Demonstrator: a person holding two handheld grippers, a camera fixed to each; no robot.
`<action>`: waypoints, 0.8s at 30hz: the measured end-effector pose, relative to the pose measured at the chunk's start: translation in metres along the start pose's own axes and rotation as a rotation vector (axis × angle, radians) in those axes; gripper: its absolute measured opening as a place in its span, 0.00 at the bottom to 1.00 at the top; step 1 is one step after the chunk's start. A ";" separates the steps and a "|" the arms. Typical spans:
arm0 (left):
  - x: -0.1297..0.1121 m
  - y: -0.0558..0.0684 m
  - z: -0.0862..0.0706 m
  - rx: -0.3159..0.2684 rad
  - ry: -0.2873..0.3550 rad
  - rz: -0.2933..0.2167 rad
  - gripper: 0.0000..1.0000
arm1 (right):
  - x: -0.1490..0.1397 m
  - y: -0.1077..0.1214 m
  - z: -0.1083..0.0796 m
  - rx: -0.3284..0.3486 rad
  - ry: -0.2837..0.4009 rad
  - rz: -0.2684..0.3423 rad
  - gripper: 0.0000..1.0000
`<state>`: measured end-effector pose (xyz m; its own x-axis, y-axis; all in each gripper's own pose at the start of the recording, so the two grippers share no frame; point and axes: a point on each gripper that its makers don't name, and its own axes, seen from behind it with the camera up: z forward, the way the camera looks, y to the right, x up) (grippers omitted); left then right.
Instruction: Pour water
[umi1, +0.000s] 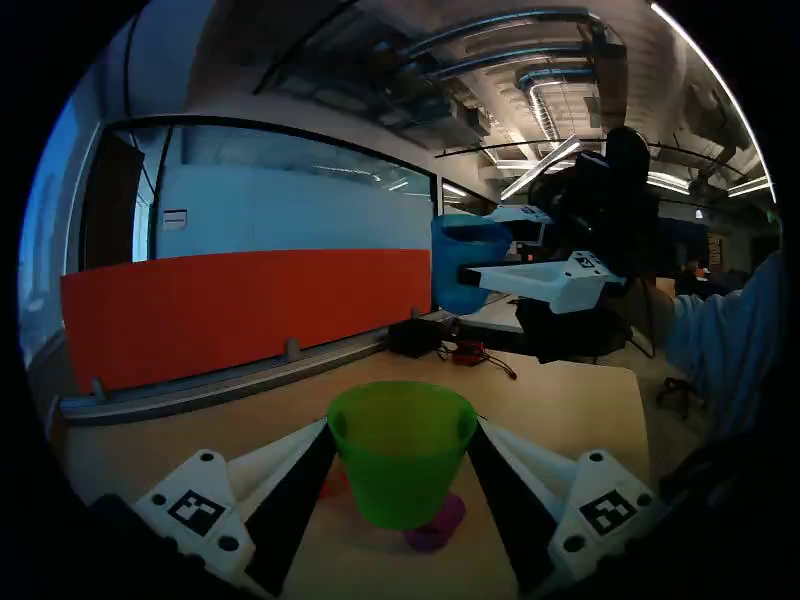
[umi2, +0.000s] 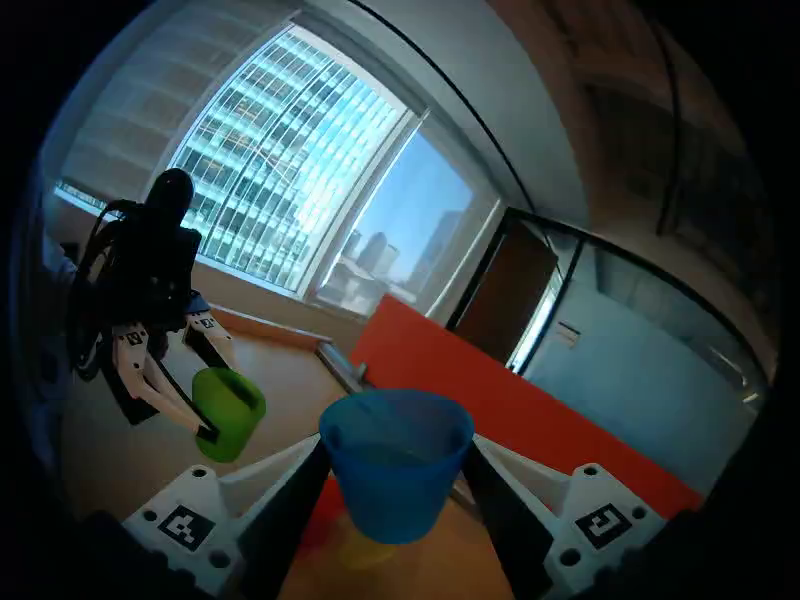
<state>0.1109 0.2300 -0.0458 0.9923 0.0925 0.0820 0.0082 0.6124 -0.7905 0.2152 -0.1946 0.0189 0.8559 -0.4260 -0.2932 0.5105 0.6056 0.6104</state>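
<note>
Currently, your left gripper (umi1: 400, 432) is clamping the green cup (umi1: 402, 455) — both fingers are pressing against its sides just below the rim, spread only as far as the cup is wide. The cup is standing upright, mouth up, over the wooden table (umi1: 560, 400), and a purple item (umi1: 438, 525) is lying on the table beneath it. Your right gripper (umi2: 397, 447) is gripping the blue cup (umi2: 397, 470) the same way, with one finger bearing on each side. In the left gripper view, the blue cup is hanging in the air toward the table's far side — higher than the green cup and well apart from it. An orange partition (umi1: 250, 310) is standing behind the table.
</note>
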 end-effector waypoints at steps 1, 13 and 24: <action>0.000 0.001 0.001 -0.002 0.000 0.001 0.87 | 0.001 0.000 0.001 0.000 0.000 -0.016 0.89; 0.000 0.010 0.008 -0.028 0.004 0.003 0.87 | 0.018 0.001 0.018 0.003 0.000 -0.144 0.89; 0.000 0.015 0.011 -0.045 0.007 0.005 0.87 | 0.032 0.003 0.031 -0.001 0.004 -0.281 0.89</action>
<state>0.1093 0.2477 -0.0508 0.9932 0.0901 0.0744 0.0089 0.5764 -0.8171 0.2419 -0.2274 0.0342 0.6810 -0.5749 -0.4537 0.7280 0.4645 0.5042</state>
